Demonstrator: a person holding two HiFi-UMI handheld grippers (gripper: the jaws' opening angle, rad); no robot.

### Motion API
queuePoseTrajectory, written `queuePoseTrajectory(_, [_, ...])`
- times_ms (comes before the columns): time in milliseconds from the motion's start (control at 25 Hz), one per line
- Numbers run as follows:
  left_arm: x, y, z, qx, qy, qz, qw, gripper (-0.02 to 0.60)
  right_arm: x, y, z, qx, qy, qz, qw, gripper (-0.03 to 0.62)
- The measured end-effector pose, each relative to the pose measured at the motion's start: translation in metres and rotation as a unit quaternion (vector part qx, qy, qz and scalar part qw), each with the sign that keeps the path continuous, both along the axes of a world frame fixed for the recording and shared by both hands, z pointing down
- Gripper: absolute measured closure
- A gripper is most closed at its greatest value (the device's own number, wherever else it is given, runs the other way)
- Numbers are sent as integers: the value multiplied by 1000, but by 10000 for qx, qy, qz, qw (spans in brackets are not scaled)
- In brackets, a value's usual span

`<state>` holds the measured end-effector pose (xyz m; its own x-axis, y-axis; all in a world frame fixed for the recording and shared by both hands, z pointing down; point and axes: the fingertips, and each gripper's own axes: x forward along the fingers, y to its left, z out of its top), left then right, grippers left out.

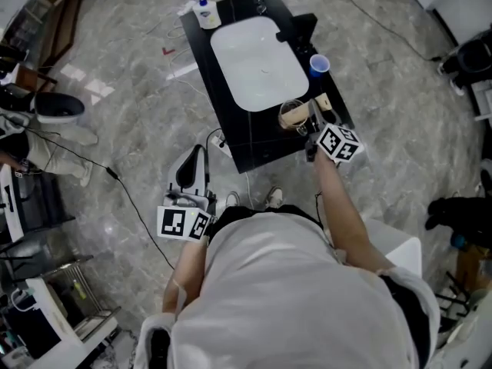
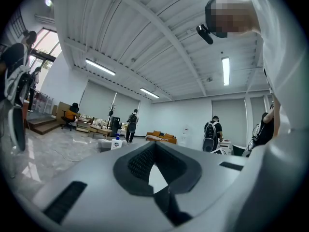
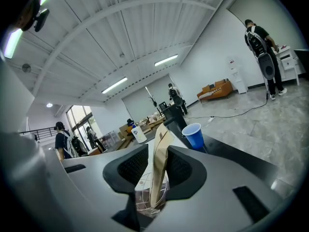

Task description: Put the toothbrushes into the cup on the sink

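A tan toothbrush package (image 3: 159, 168) stands upright in a clear glass cup (image 3: 145, 202) (image 1: 291, 116) on the black counter (image 1: 238, 141), in front of the white sink basin (image 1: 257, 60). My right gripper (image 3: 155, 175) (image 1: 310, 126) reaches over that cup with its jaws on either side of the package. A sliver of white shows between the package and the left pad, so the jaws stand open. A blue cup (image 1: 319, 65) (image 3: 194, 135) sits on the counter's right edge. My left gripper (image 1: 194, 154) (image 2: 154, 146) hangs low by the person's side, shut and empty.
A white soap bottle (image 1: 206, 12) (image 3: 139, 134) stands at the counter's far left corner, and a black faucet (image 1: 300, 29) rises beside the basin. Cables (image 1: 131, 198) trail over the marble floor. Several people stand in the room behind.
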<state>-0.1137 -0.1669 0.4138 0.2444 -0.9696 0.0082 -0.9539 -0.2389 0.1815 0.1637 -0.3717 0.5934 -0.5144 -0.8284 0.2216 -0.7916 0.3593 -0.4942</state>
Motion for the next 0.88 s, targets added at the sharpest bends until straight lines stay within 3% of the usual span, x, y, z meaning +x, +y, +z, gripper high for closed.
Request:
queuePoseTrajectory(80, [0,1,0,17,24,-67,10000,580,-2,-1,-1,-41,-9,-74,10000,465])
queuePoseTrajectory(440, [-2,3,5,6,96,-160,9998,580,12,3,5,-241,-150,26,9996,430])
queuePoseTrajectory(880, [11,-8,4,4,135,425,9990,580,51,30,-24,-54,-520,638,9966,434])
